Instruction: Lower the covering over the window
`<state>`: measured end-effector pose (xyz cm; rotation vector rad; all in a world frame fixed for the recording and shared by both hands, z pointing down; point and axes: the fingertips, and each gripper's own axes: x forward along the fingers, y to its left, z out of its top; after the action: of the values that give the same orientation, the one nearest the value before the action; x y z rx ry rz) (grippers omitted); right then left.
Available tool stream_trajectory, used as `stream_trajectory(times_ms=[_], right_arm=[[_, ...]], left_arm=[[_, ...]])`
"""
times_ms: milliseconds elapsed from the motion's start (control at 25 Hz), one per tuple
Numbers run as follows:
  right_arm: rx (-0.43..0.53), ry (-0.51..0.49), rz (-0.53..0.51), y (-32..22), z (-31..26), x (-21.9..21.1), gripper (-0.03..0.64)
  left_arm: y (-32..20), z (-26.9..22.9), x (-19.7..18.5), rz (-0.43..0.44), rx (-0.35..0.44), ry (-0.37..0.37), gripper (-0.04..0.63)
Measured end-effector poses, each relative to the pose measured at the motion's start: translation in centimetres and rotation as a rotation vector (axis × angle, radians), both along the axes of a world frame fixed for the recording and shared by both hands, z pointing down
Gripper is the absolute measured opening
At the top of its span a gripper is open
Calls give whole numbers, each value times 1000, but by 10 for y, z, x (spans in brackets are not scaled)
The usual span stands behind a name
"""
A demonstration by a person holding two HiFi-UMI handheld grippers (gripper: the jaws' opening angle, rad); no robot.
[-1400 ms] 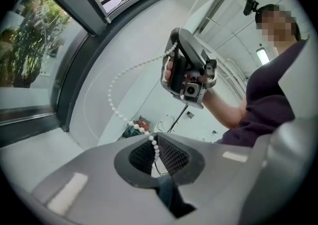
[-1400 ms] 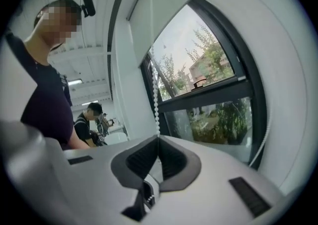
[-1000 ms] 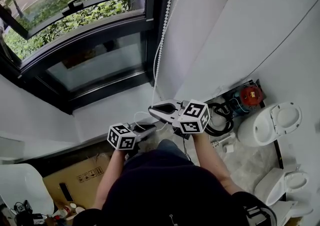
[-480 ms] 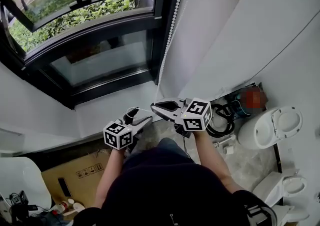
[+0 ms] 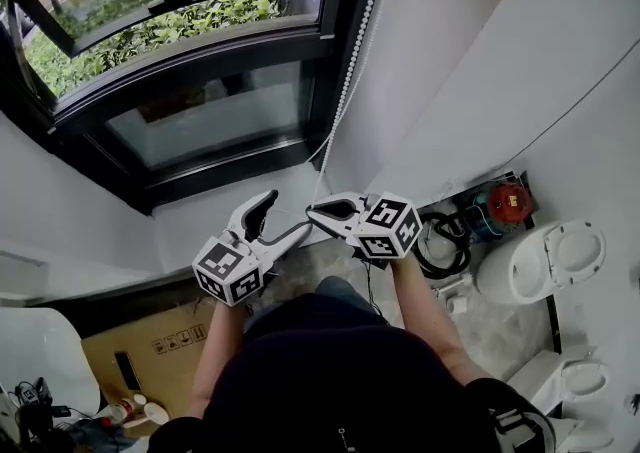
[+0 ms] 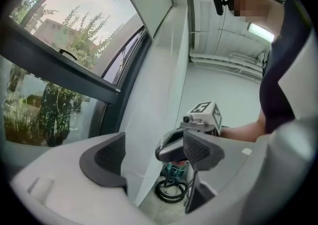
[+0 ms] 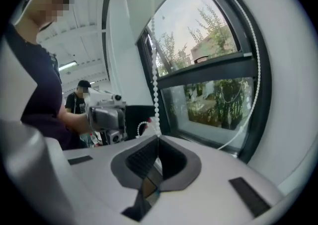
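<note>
Bead chain (image 7: 155,95) pinched in right gripper (image 7: 158,142) fingers, closed tight; left gripper (image 6: 151,154) fingers just spread wide, empty

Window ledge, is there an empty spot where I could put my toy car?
Yes: the white ledge is bare below the black window frame, left of the bead chain. The floor corner beside the toilet is crowded with a cable coil and other clutter.

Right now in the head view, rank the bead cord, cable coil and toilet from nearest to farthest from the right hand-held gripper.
1. Bead cord: clamped in the right hand-held gripper, running up from it.
2. Cable coil: below and to its right.
3. Toilet: farther right still.
</note>
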<state>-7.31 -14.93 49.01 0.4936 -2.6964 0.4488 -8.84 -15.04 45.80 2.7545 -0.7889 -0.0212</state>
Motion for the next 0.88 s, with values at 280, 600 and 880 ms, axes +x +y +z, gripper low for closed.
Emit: stream_trajectory(times_ms=[280,600,880], right_arm=[[-54,-8,-35,15,20,-13,14],[-65,15,-22,6,25,-4,14],[-61,26,56,5,29,27,14]], left_arm=[[2,-12,8,34,25,5,350],[2,-13,22,62,21,-3,300],[1,-16,55,154,17,-3,247]])
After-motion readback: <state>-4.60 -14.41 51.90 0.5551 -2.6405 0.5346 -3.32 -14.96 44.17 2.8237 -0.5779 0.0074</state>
